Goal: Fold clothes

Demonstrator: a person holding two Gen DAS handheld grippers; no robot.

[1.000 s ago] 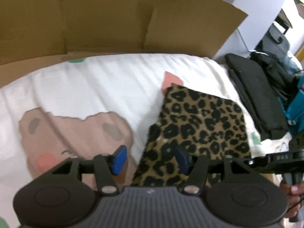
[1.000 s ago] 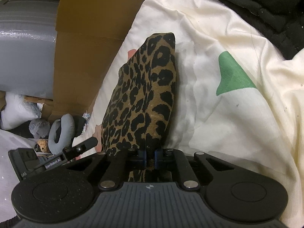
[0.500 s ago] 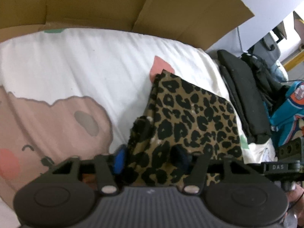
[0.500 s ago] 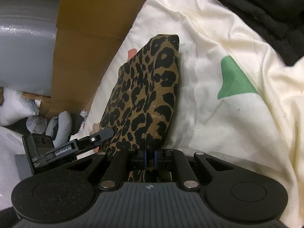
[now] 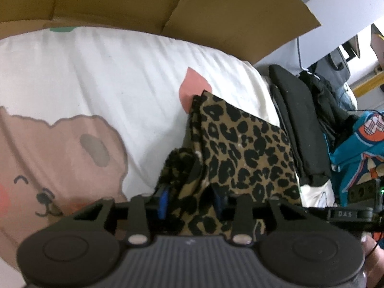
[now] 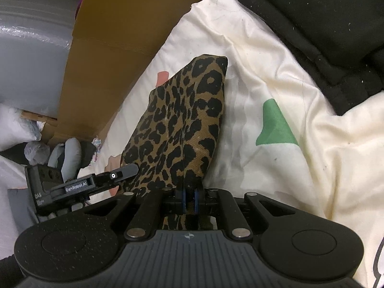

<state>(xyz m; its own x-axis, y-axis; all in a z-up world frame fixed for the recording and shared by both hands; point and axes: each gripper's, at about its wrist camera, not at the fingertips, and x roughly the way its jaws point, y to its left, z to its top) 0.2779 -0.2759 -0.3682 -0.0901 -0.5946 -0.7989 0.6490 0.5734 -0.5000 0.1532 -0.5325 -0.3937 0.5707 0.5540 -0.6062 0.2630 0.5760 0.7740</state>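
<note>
So the leopard-print garment (image 5: pixel 242 148) is folded into a smallish rectangle and sits on the cream bedsheet (image 5: pixel 124 76), toward its right side, with a far corner just overlapping a pink shape printed on the sheet. In the right wrist view the same garment (image 6: pixel 182 124) stretches away from the camera, its far end a blunt corner near the cardboard.

The right gripper (image 6: pixel 189 199) is pinched tight on the near edge of the fabric, blue pads basically together with only the cloth between them. The left gripper (image 5: pixel 192 201) has its fingers on either side of the garment's near left corner, where the layers are thick and bunched. Its jaws have just been closing in on that bunch, and the cloth fills the gap between the blue pads, so it looks clamped on the stack.

Around that: the sheet has a big brown bear face (image 5: pixel 55 158) printed on the left and a green triangle (image 6: pixel 276 124) to the right of the garment. A flattened cardboard box (image 5: pixel 168 2) stands up along the far edge. Off the right side there's a stack of black clothes (image 5: pixel 302 124) and something teal and orange (image 5: pixel 360 144) past that.
</note>
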